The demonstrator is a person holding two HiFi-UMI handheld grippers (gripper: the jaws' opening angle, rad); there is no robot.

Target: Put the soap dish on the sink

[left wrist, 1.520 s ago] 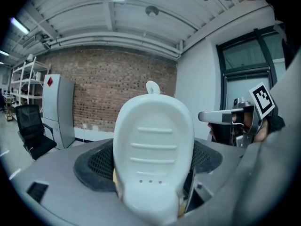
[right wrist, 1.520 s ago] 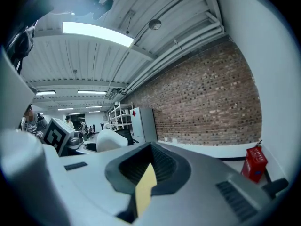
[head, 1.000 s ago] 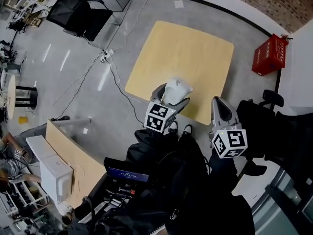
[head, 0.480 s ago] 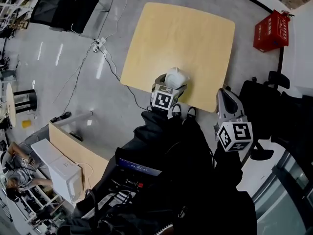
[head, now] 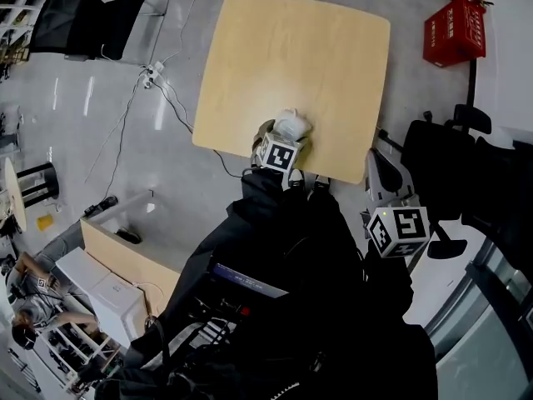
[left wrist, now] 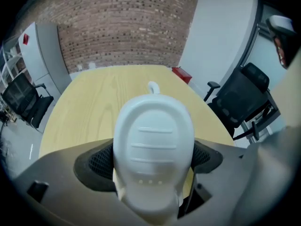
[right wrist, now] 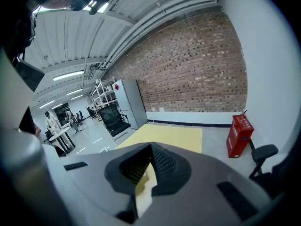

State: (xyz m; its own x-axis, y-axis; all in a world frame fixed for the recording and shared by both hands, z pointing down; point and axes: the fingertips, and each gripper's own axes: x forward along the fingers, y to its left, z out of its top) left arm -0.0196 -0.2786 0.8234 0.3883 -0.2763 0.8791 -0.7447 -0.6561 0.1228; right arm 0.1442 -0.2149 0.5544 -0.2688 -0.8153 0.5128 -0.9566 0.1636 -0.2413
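Observation:
My left gripper [head: 288, 133] is shut on the white soap dish [head: 291, 125], holding it over the near edge of the yellow wooden table [head: 291, 57]. In the left gripper view the soap dish [left wrist: 153, 145] is a ribbed oval shell that fills the space between the dark pads, with the table [left wrist: 94, 107] beyond it. My right gripper [head: 376, 163] hangs off the table's right corner, above the floor. Seen in its own view, the right gripper [right wrist: 146, 175] is shut with nothing in it. No sink shows in any view.
A red box [head: 454, 27] stands on the floor at the far right, by the wall. A black office chair [head: 441, 165] is close to my right gripper. Another black chair [head: 79, 23] and a power strip with cables [head: 154, 73] lie to the left.
The table has drawn nearer in the head view. My left gripper with the soap dish has reached farther out over the table's near edge. The right gripper stays at my side.

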